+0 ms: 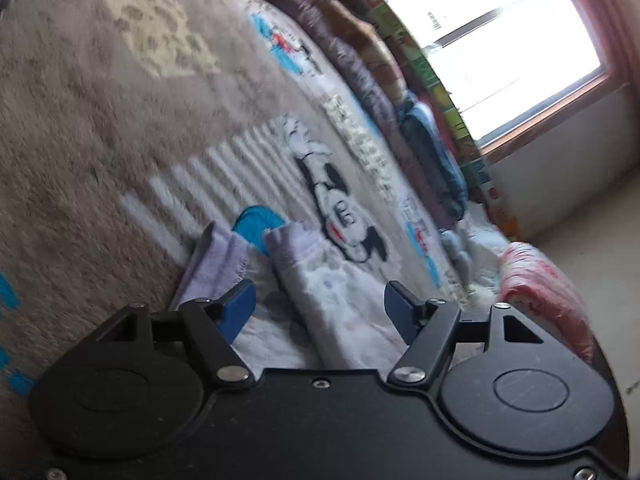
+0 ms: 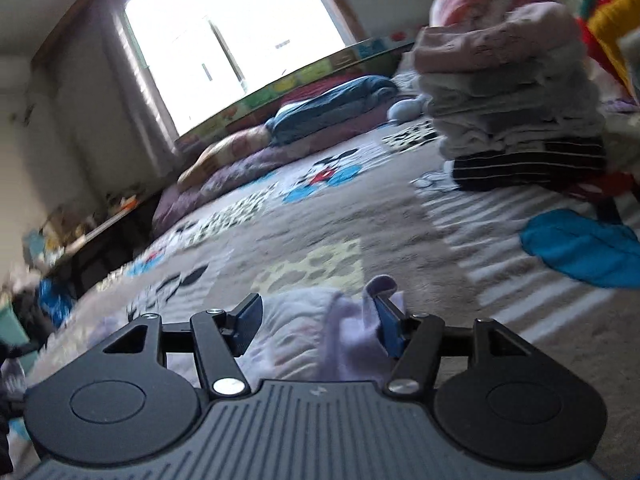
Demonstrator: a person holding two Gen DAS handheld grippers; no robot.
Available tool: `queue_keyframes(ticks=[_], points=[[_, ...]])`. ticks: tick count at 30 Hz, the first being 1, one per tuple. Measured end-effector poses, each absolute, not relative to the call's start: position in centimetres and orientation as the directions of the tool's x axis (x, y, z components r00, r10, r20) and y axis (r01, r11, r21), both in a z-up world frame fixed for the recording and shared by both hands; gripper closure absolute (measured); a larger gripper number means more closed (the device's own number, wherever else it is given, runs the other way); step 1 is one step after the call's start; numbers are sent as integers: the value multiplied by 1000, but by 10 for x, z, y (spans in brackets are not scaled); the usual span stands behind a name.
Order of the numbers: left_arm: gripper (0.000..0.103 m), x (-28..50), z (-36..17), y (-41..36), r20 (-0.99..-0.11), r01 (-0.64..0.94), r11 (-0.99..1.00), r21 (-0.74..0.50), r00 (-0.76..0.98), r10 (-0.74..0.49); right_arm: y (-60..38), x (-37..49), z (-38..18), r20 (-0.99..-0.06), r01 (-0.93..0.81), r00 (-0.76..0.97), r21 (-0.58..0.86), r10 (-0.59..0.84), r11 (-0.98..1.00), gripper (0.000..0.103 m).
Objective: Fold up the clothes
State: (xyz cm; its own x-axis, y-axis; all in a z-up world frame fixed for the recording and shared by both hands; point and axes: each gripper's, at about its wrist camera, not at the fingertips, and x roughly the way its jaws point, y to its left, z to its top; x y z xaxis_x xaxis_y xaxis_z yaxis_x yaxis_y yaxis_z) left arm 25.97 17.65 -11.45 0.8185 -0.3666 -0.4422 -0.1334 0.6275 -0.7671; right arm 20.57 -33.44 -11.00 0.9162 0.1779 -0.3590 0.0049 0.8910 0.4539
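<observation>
Bedroom, bright window behind, and we work on a beige cartoon-print blanket spread over the bed. A stack of folded clothes stands to the right in the right wrist view, well apart from the work.

The task's thing is a small pale lilac garment, lying flat on the blanket right in front of both tools. In the left view its two leg-like ends run away from the camera, so its long axis lies roughly along the fingers, not across them.

Left gripper: jaws spread wide, straddling the cloth, nothing pinched. Right gripper: jaws also spread; a raised fold of lilac cloth sits against its right finger, though blur leaves us unsure whether it touches.

We judge both equally near; closing on a near edge comes next.
</observation>
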Motion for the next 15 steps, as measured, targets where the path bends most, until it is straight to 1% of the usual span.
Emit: queue_keyframes(ticks=[4, 5, 6, 7, 9, 10, 11, 12, 15], points=[[33, 268, -115, 168, -459, -146, 659, -738, 825, -331, -331, 214, -130, -431, 17, 878, 464, 209, 886, 41], [33, 269, -115, 165, -454, -144, 669, -730, 833, -317, -333, 214, -134, -430, 16, 876, 480, 219, 877, 41], [36, 270, -115, 162, -448, -140, 683, -717, 843, -297, -335, 214, -136, -426, 15, 876, 493, 227, 870, 41], [49, 271, -114, 158, -441, -136, 697, -704, 853, -279, -336, 214, -137, -422, 13, 876, 502, 232, 865, 41], [70, 273, -117, 153, -433, -119, 720, -684, 861, -269, -338, 214, -138, -416, 9, 878, 511, 238, 860, 40], [78, 273, -117, 152, -432, -118, 727, -676, 864, -261, -338, 214, -139, -413, 7, 879, 515, 241, 857, 40], [84, 269, -114, 154, -414, -108, 726, -679, 873, -257, -339, 214, -139, -409, 5, 879, 519, 243, 855, 40], [92, 266, -111, 155, -397, -98, 725, -682, 882, -254, -339, 213, -140, -406, 3, 880, 523, 246, 852, 40], [92, 247, -95, 163, -328, -52, 730, -682, 913, -242, -341, 213, -142, -397, -3, 882, 536, 255, 844, 40]])
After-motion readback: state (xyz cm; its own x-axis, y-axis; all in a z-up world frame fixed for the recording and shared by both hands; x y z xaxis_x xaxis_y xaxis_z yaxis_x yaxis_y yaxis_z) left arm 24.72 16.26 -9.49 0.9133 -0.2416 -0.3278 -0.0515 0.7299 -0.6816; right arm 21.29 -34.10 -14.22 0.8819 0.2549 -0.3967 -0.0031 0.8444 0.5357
